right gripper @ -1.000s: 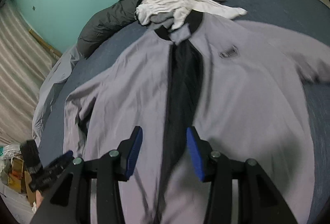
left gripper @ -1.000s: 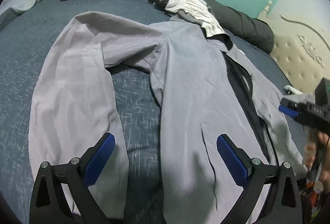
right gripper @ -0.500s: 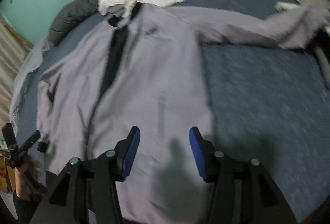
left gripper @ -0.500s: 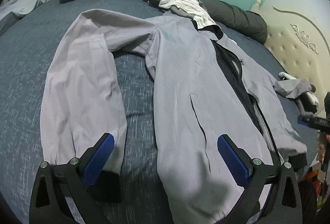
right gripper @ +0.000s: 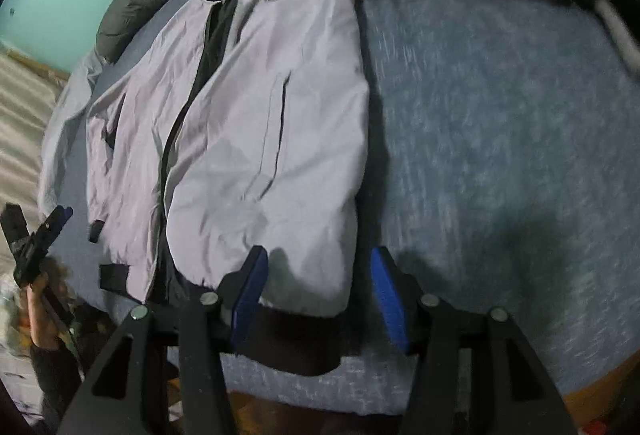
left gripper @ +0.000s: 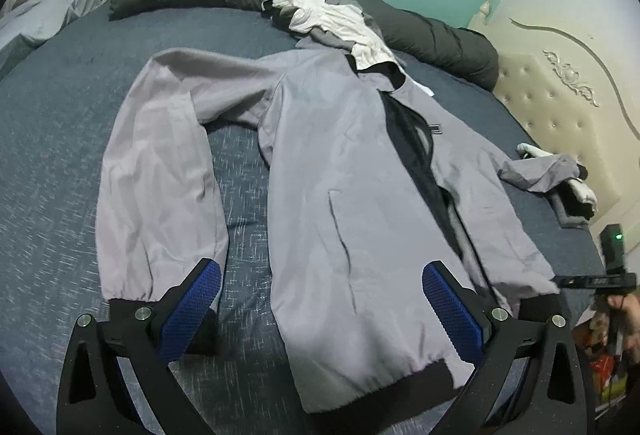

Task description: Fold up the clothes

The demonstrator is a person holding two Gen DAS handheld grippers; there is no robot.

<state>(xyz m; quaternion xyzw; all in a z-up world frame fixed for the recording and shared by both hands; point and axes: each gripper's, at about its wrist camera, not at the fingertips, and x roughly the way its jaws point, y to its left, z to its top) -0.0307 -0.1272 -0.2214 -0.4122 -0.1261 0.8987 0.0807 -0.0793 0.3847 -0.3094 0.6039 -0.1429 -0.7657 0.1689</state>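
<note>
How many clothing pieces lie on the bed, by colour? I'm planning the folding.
Grey jacket: 1
White garment by its collar: 1
Darker grey garment beneath the white one: 1
White socks near the headboard: 2, as far as visible
Total: 5

Grey jacket (left gripper: 344, 171), unzipped, spread flat on bed

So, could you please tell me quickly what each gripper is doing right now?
Left gripper: open, holding nothing, above the jacket.
Right gripper: open, holding nothing, at the jacket's hem.
</note>
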